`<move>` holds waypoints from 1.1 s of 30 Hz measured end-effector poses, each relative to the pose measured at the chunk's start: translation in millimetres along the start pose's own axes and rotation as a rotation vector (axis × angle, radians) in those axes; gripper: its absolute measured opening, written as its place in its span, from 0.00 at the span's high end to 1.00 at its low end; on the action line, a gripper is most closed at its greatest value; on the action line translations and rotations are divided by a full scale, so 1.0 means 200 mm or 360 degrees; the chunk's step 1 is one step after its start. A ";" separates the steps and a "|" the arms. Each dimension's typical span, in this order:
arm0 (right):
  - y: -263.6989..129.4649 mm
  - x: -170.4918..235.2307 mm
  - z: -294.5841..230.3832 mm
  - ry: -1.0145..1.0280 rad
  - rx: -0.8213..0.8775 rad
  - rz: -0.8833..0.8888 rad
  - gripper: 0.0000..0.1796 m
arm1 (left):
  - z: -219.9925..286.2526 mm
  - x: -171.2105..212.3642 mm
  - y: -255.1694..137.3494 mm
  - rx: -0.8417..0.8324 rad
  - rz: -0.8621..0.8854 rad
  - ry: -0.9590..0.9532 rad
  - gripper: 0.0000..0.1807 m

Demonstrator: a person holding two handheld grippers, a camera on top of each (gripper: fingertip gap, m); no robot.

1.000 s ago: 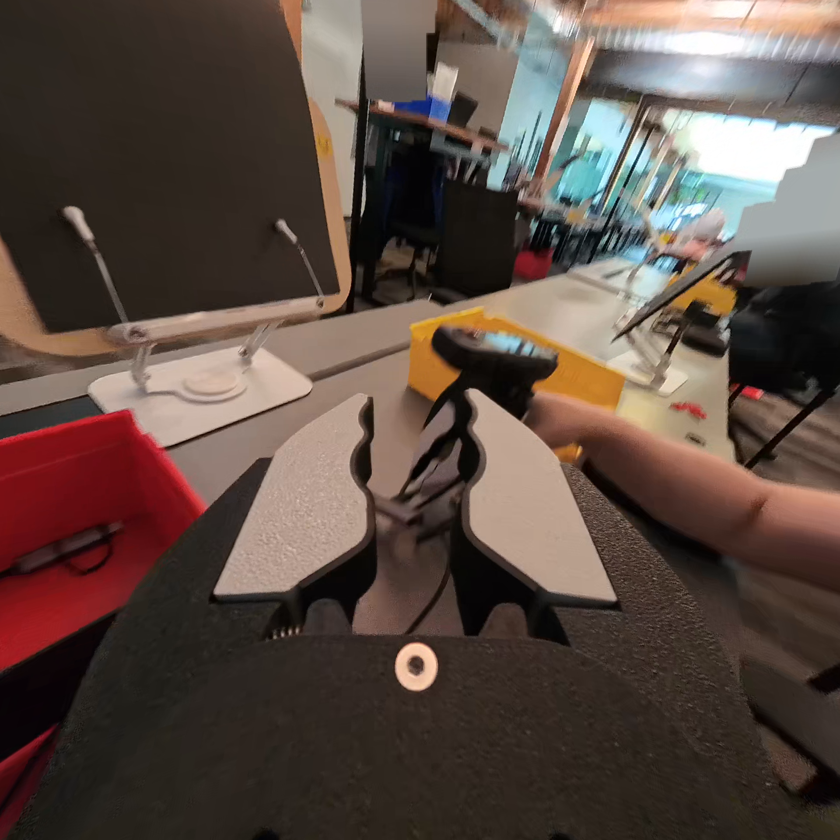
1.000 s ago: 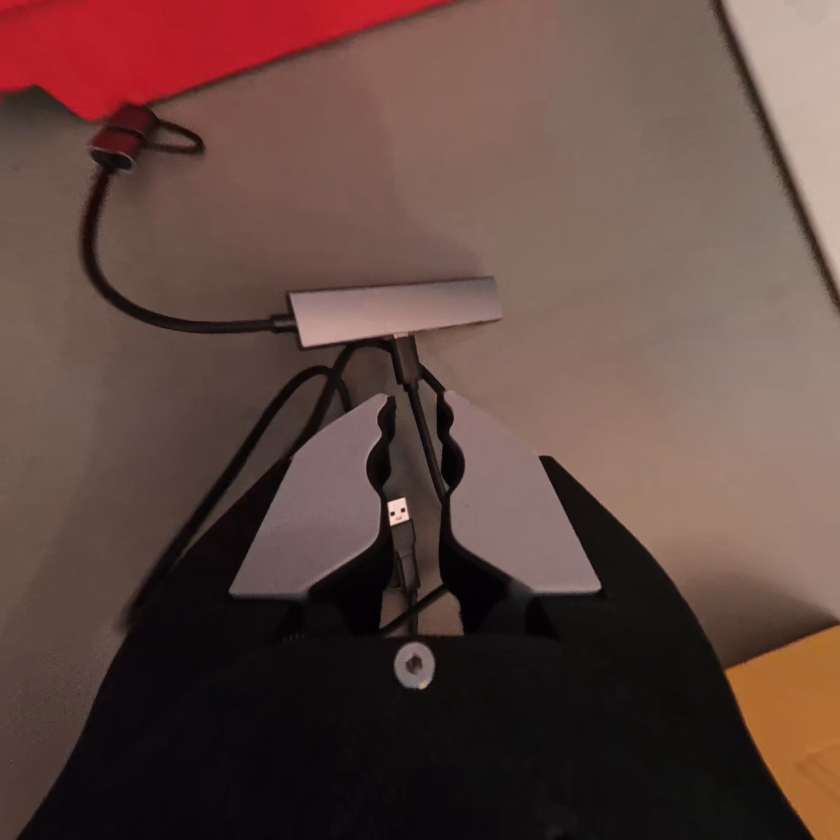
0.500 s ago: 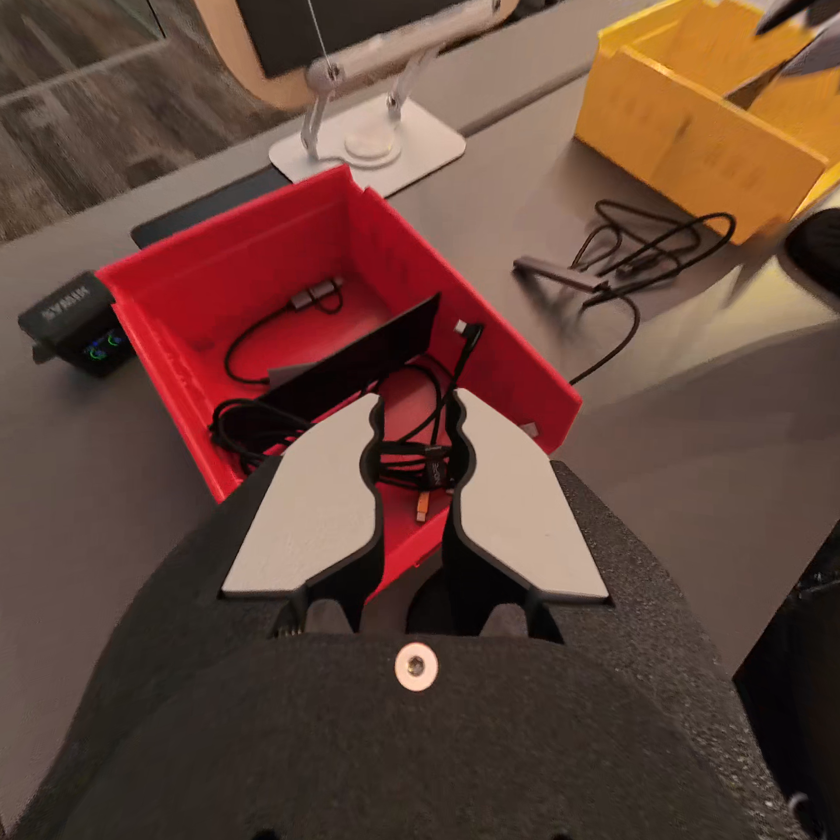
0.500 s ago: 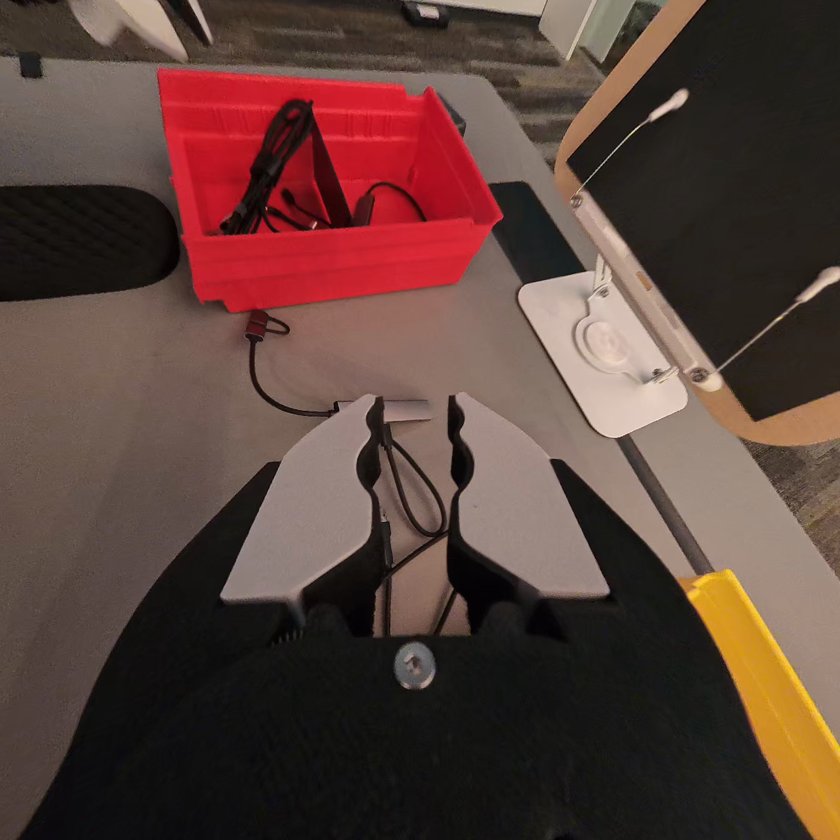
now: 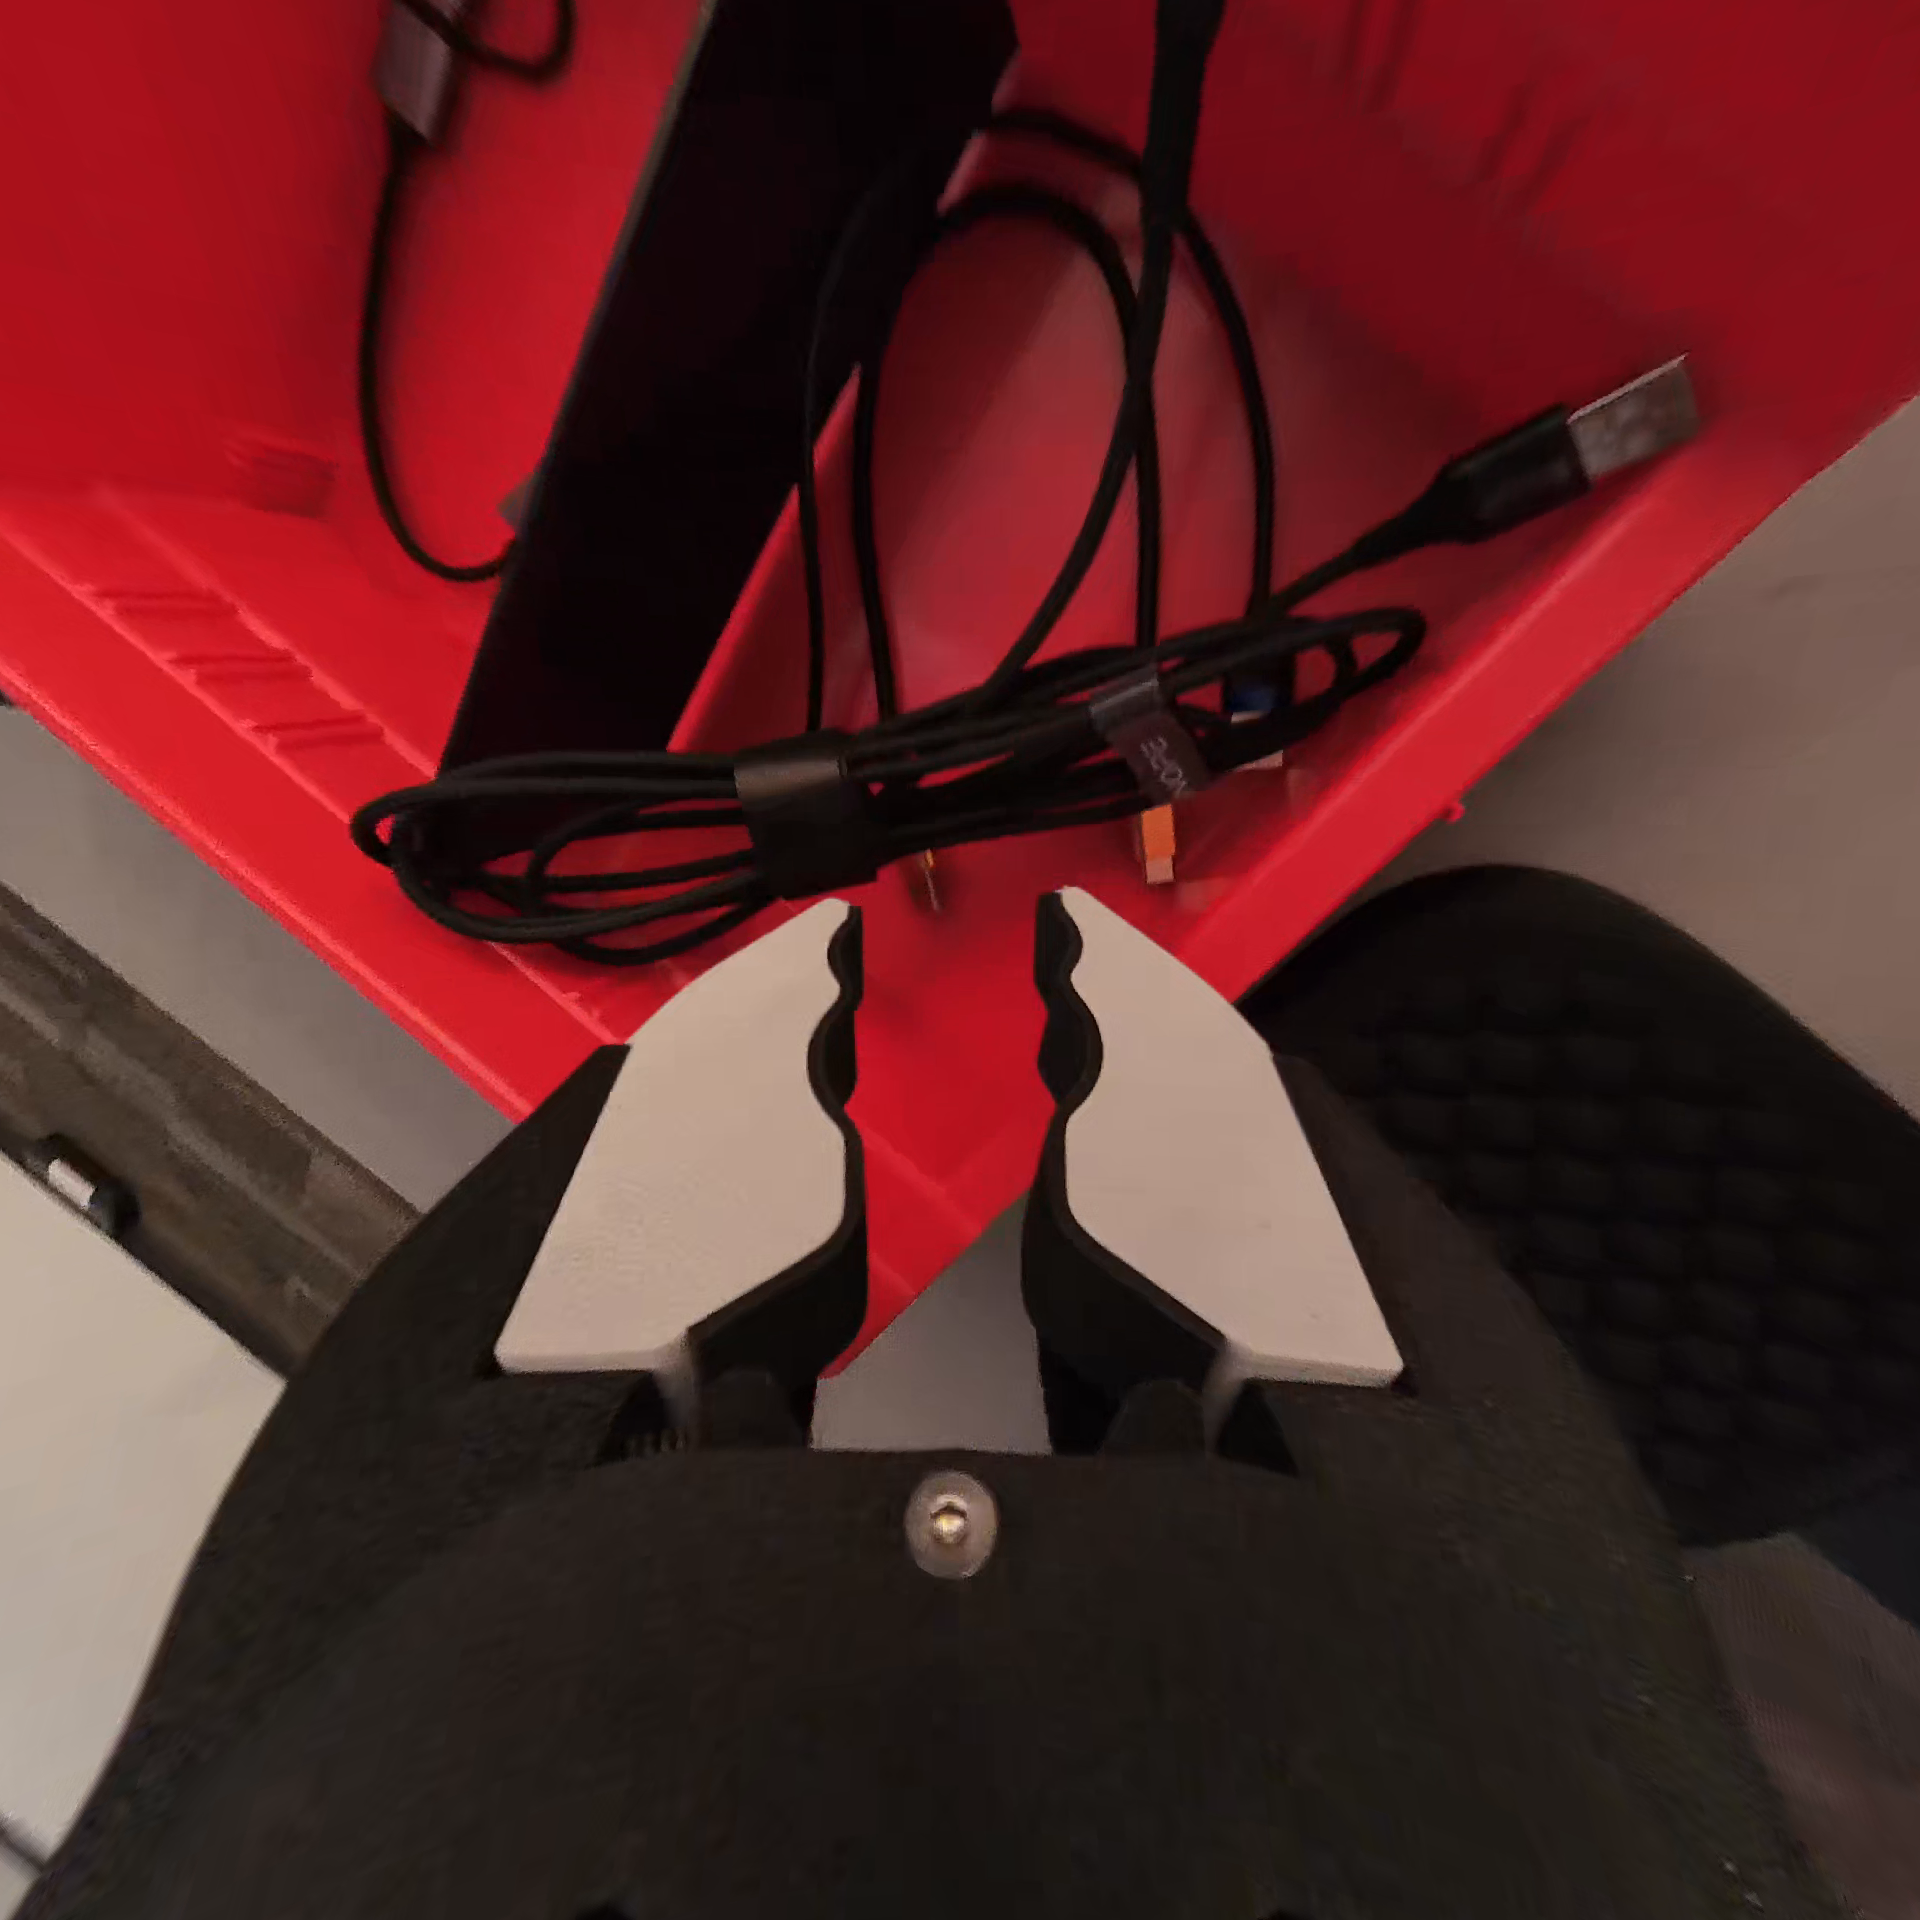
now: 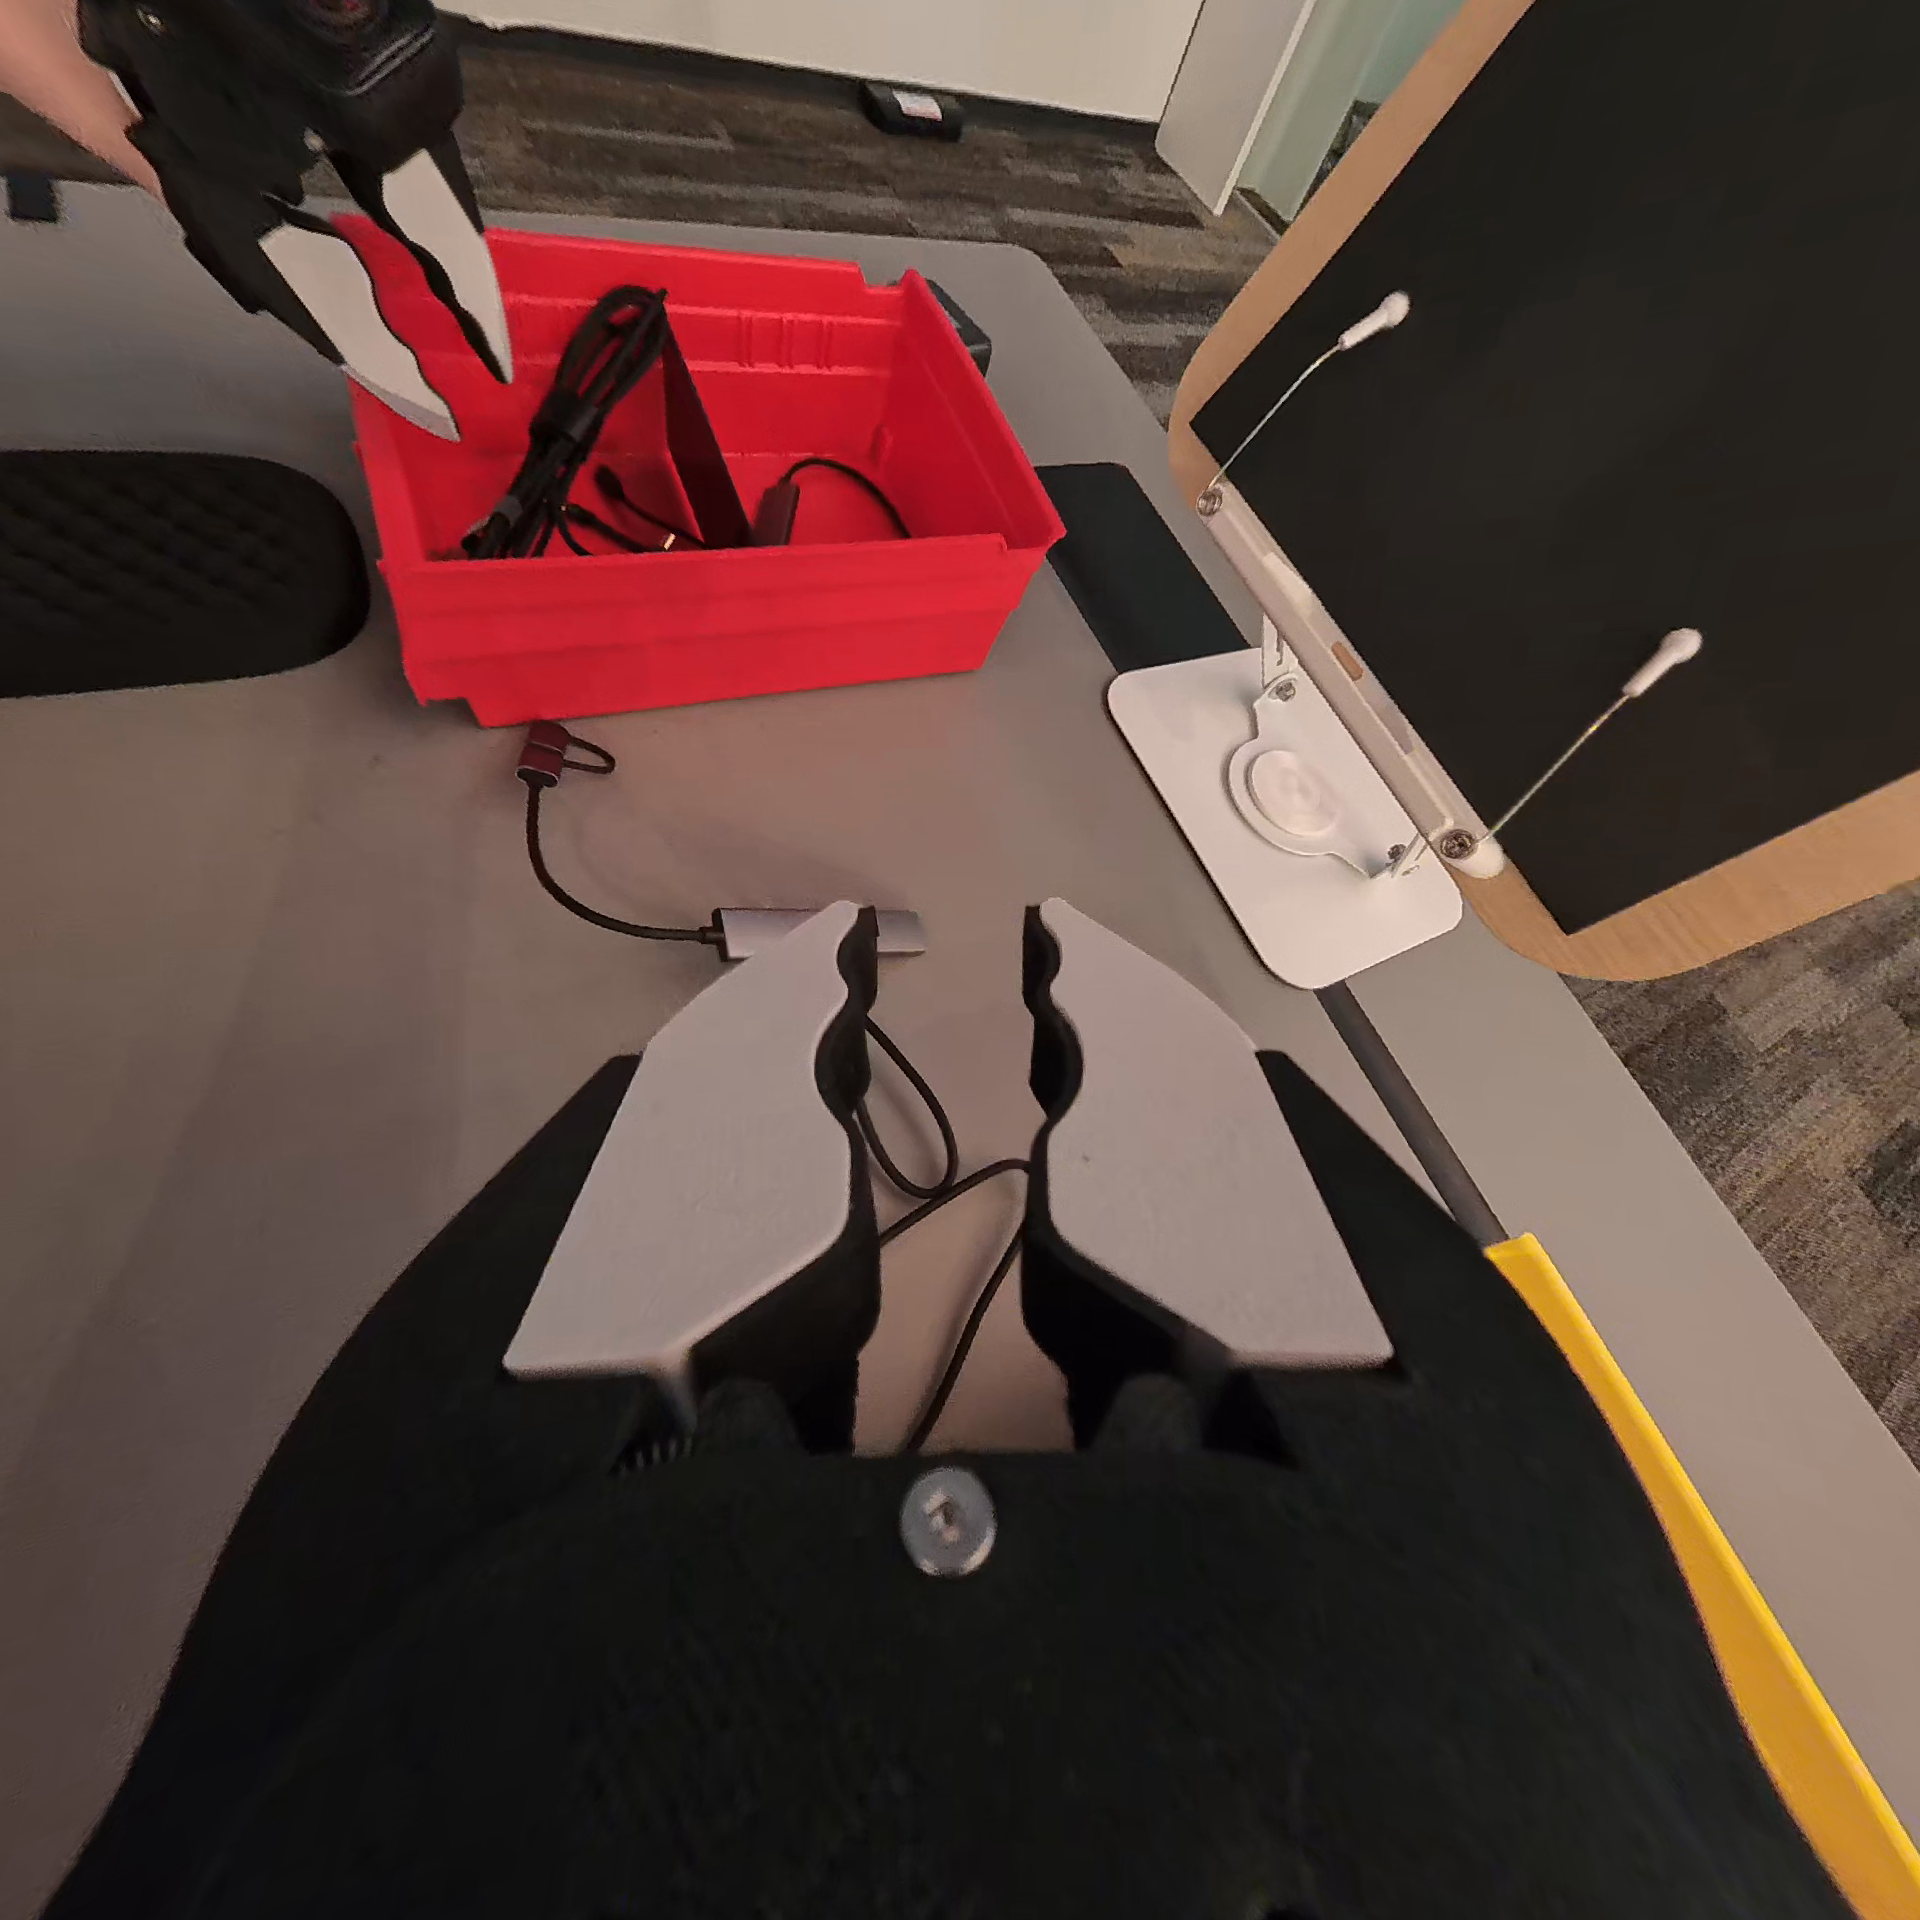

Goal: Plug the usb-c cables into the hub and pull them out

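1. The grey table fills most of the right wrist view, running from the left edge to a strip of patterned carpet at the right.
2. A black panel with a wooden border leans on a white stand at the upper right of that view.
3. The red bin sits at the upper centre of the right wrist view. In the left wrist view its floor fills the upper half, with a black divider standing in it.
4. The right gripper occupies the lower centre of its own view, pointing forward over the table; its jaws stand apart with nothing between them.
5. The left gripper angles steeply down over the bin's near corner, jaws parted and empty. From the right wrist view it hangs tilted at the upper left, tips at the bin's left rim.
6. A black quilted pad lies at the left edge, beside the bin.
7. A yellow bin edge runs along the lower right.
8. A bundled black cable lies just beyond the left fingertips; its strap bears small writing.
9. A loose black cable with a metal plug rests at the bin's right side.
10. The grey hub lies on the table at the centre, partly behind the right gripper's left finger, with its lead ending in a red-tinted plug near the bin.
11. A thin black cable loops on the table between the right fingers.
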State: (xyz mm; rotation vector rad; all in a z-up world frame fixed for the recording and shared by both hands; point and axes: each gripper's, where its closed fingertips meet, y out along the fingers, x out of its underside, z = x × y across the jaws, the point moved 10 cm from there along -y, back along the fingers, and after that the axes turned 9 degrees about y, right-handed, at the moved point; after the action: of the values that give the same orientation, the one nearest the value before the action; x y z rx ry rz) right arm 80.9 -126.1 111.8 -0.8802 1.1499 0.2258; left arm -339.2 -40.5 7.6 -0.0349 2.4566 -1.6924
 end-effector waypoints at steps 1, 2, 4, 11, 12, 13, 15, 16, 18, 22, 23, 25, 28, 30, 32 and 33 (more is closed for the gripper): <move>0.01 0.00 0.00 -0.0002 0.0005 -0.0011 0.84 | 0.00 0.01 0.01 -0.0004 -0.0036 0.0006 0.83; 0.01 0.01 0.00 -0.0004 0.0002 -0.0020 0.84 | 0.00 0.01 0.02 -0.0002 -0.0048 -0.0002 0.83; 0.02 0.01 0.00 -0.0008 -0.0004 -0.0034 0.84 | -0.01 0.02 0.04 0.0020 -0.0029 -0.0052 0.85; 0.03 0.02 0.02 -0.0013 0.0014 -0.0057 0.84 | -0.17 -0.08 -0.02 -0.0001 0.0327 -0.0027 0.84; 0.03 0.03 0.02 -0.0014 0.0015 -0.0063 0.84 | -0.20 -0.10 -0.01 -0.0006 0.0358 0.0015 0.83; 0.03 0.03 0.03 -0.0015 0.0023 -0.0071 0.84 | -0.23 -0.13 0.00 0.0027 0.0363 0.0050 0.83; 0.02 0.04 0.04 -0.0010 0.0040 -0.0077 0.84 | -0.25 -0.19 0.06 0.0085 0.0307 0.0086 0.84; 0.02 0.04 0.05 -0.0004 0.0042 -0.0077 0.84 | -0.26 -0.22 0.09 0.0095 0.0255 0.0102 0.84; 0.02 0.04 0.05 0.0004 0.0046 -0.0075 0.84 | -0.25 -0.26 0.15 0.0061 0.0129 0.0157 0.85; 0.02 0.05 0.07 0.0003 0.0057 -0.0089 0.84 | -0.22 -0.31 0.24 0.0059 -0.0027 0.0171 0.87; 0.03 0.05 0.07 0.0004 0.0057 -0.0094 0.84 | -0.22 -0.31 0.26 0.0052 -0.0067 0.0174 0.88; 0.03 0.05 0.07 0.0005 0.0054 -0.0099 0.84 | -0.21 -0.31 0.30 0.0039 -0.0126 0.0153 0.92; 0.03 0.05 0.07 -0.0004 0.0053 -0.0108 0.84 | -0.19 -0.33 0.33 0.0013 -0.0205 0.0153 0.92; 0.03 0.05 0.06 -0.0009 0.0051 -0.0111 0.84 | -0.19 -0.34 0.35 0.0006 -0.0236 0.0180 0.93; 0.03 0.05 0.06 -0.0018 0.0044 -0.0117 0.84 | -0.18 -0.34 0.36 0.0014 -0.0271 0.0186 0.94; 0.03 0.05 0.05 -0.0024 0.0046 -0.0121 0.84 | -0.18 -0.34 0.37 0.0005 -0.0282 0.0186 0.93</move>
State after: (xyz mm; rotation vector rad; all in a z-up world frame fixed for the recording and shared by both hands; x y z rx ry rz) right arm 89.0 -116.8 100.7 -0.8934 1.1009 0.1534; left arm -271.6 26.9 -40.5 -0.1619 2.6050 -1.8169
